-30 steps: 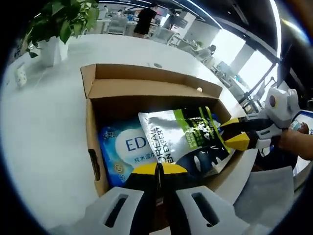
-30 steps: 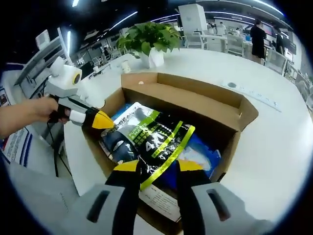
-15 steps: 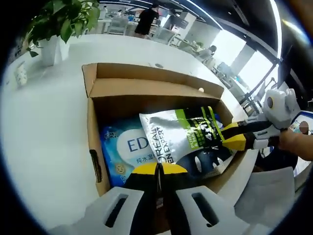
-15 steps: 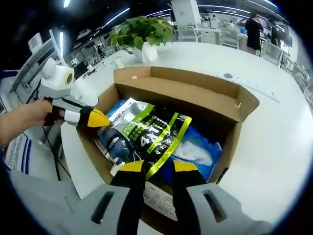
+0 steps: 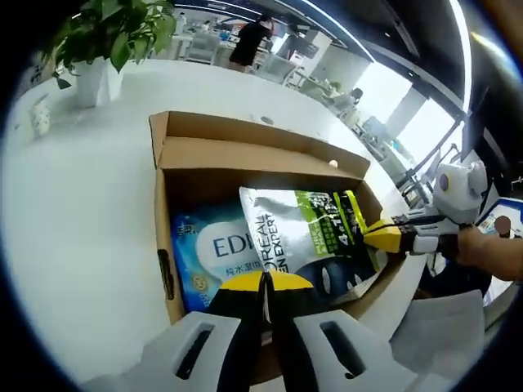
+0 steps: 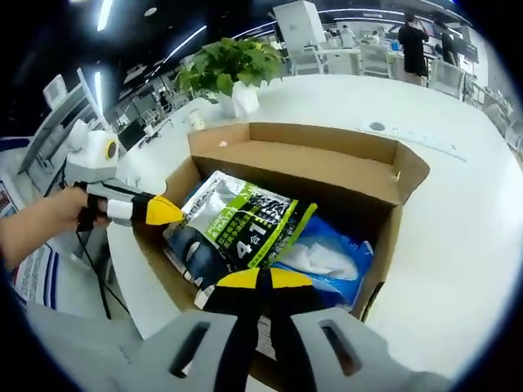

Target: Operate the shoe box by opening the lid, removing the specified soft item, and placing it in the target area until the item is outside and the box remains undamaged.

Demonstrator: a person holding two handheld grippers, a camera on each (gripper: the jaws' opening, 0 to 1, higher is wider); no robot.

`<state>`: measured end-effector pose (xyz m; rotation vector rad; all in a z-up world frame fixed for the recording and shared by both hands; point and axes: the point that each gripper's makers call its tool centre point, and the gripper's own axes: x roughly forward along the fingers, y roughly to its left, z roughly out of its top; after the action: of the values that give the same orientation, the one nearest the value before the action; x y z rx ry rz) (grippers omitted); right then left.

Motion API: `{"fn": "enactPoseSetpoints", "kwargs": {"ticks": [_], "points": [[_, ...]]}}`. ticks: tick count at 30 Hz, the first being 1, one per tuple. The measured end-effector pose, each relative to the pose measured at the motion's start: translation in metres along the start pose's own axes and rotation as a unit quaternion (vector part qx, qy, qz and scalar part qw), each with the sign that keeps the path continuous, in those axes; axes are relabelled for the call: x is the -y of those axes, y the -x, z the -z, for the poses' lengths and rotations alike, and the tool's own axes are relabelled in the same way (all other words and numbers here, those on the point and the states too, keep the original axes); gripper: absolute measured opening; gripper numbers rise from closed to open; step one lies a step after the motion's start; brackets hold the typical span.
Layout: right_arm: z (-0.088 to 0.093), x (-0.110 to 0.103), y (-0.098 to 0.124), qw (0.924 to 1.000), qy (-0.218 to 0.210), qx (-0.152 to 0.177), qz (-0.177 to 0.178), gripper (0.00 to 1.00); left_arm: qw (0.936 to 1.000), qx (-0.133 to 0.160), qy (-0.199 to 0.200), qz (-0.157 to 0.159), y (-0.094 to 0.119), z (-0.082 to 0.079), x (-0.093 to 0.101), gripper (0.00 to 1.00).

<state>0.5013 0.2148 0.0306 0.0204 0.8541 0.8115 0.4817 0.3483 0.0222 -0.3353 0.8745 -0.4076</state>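
Cardboard box (image 5: 163, 212): silver pouch (image 5: 306, 233), blue pack (image 5: 208, 249).

Quick count: one open cardboard shoe box (image 5: 245, 155) on the white surface (image 5: 73, 204). Two soft packs inside, one silver-green pouch (image 5: 306, 237) and one blue pack (image 5: 208, 253). One potted plant (image 5: 102, 41) in the upper left of the left gripper view. Two hand-held grippers, the left hand-held gripper (image 5: 263, 282) and the right hand-held gripper (image 6: 263, 279).

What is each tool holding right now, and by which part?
Both tools are shut. The right tool pinches the near edge of the silver, green and black soft pouch; the left tool looks shut on the open cardboard box's near wall.
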Motion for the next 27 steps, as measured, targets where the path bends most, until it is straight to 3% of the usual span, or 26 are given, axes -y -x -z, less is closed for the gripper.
{"fn": "enactPoseSetpoints", "kwargs": {"ticks": [6,15,27], "points": [[-0.017,0.0,0.012,0.9987,-0.04,0.029,-0.007,0.0,0.9999,0.008,0.012,0.0,0.008,-0.005,0.007,0.0],[-0.033,0.008,0.039,0.9971,-0.053,0.055,-0.002,0.0,0.9998,0.018,0.001,0.004,0.014,-0.017,0.036,0.0],[-0.042,0.027,0.077,0.9951,-0.066,0.074,0.008,0.0,0.9994,0.026,-0.019,0.015,0.015,-0.036,0.079,0.0]]}}
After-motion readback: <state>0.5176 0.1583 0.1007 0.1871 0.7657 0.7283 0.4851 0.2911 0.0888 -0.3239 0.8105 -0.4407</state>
